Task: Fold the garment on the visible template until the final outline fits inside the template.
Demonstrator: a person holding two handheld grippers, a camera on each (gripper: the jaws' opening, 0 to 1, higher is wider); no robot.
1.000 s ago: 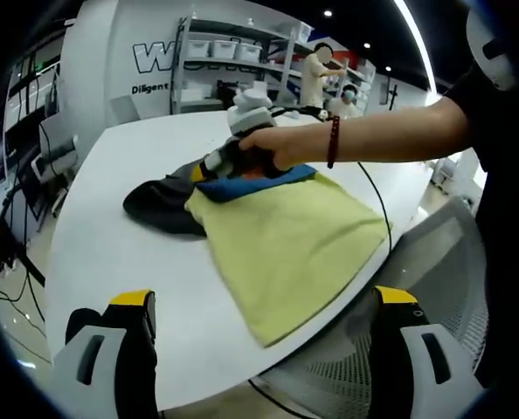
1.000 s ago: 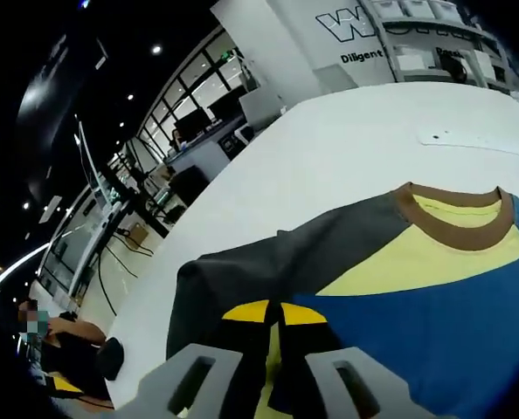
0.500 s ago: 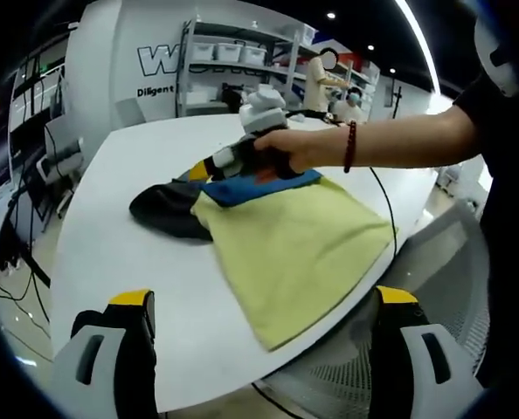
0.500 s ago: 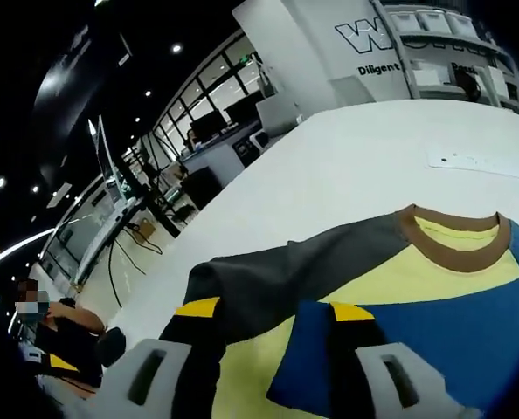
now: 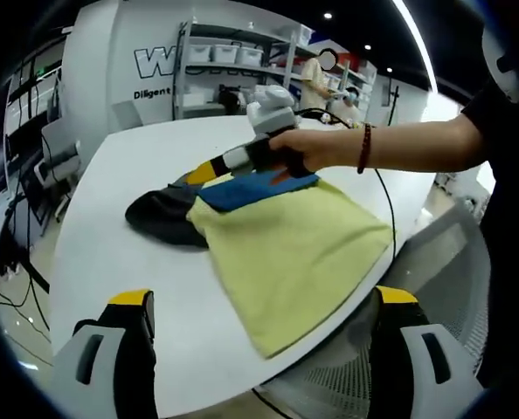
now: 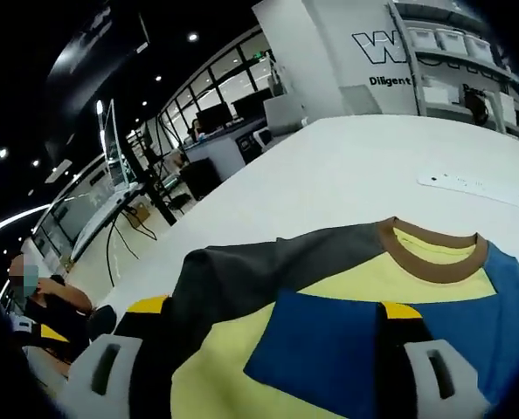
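The left hand-held gripper [image 5: 258,358] is held wide near the bench [image 5: 111,253] edge. The garment [image 5: 286,244] is spread on the bench's right side. The right hand-held gripper [image 6: 273,371], parted wide, is poised over its dark sleeve [image 6: 242,271]. Shelving [image 5: 224,74] is seen beyond.

The person wears a black short sleeve [image 5: 504,113] and a dark beaded bracelet [image 5: 364,147].

garment [image 5: 286,244]: soft matt cloth, yellow, blue and dark grey panels, ribbed brown collar
tabletop [image 5: 120,253]: smooth white, faint sheen
left gripper [image 5: 264,349]: matt grey plastic, yellow tips
right gripper [image 6: 268,349]: same grey plastic, yellow-tipped
chair [image 5: 456,253]: grey mesh
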